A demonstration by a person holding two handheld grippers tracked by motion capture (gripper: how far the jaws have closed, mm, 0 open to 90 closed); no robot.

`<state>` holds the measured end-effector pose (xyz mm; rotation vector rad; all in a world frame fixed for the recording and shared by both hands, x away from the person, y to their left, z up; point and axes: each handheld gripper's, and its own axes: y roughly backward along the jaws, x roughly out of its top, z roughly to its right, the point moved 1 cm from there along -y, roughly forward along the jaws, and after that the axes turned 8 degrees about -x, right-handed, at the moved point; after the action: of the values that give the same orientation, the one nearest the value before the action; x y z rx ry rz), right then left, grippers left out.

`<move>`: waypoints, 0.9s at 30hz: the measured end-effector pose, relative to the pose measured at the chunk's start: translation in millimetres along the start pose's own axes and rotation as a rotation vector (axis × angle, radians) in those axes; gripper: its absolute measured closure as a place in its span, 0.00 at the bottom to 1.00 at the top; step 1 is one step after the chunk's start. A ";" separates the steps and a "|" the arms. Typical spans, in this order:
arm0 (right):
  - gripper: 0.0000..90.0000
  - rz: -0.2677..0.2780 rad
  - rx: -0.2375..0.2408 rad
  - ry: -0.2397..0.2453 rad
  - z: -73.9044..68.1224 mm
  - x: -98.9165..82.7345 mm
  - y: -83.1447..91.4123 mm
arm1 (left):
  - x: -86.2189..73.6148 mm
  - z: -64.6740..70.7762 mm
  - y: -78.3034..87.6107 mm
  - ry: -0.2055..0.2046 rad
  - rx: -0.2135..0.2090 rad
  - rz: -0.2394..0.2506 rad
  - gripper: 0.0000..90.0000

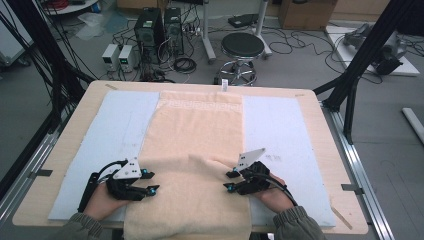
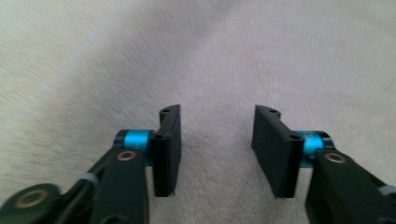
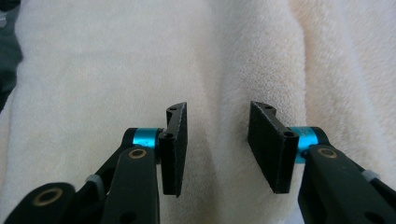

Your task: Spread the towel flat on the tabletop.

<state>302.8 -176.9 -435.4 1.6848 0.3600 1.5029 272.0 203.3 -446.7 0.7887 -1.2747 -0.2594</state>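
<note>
A cream towel [image 1: 195, 145] lies lengthwise down the middle of a pale blue mat [image 1: 115, 125], its near part doubled over and hanging off the table's front edge. My left gripper [image 1: 151, 181] sits at the towel's left edge, pointing inward, jaws apart. In the left gripper view the towel [image 2: 261, 56] spreads beneath the left gripper [image 2: 217, 114], and nothing is pinched between the pads. My right gripper [image 1: 229, 181] points inward at the towel's right edge. Its own view has the right gripper [image 3: 218, 109] open over a raised fold of towel [image 3: 252, 60].
The wooden table [image 1: 320, 130] carries the mat. Black frame struts [image 1: 360, 55] rise at the right and left. Beyond the far edge stand a stool [image 1: 242, 47], computer towers [image 1: 150, 27] and floor cables.
</note>
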 end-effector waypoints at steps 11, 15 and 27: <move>0.93 0.004 0.034 0.061 -11.2 1.1 4.6 | -2.5 16.3 12.8 0.001 -0.036 -0.003 0.92; 0.93 0.014 0.050 0.081 -20.1 1.0 12.0 | -6.9 31.2 25.3 -0.006 -0.056 0.005 0.93; 0.78 0.074 0.120 0.118 -50.8 1.7 43.0 | -8.5 50.3 50.6 -0.035 -0.066 0.049 0.79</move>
<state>243.3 -182.6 -406.0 1.7232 0.4634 1.6685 210.8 225.3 -416.2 0.6986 -1.3100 -0.2755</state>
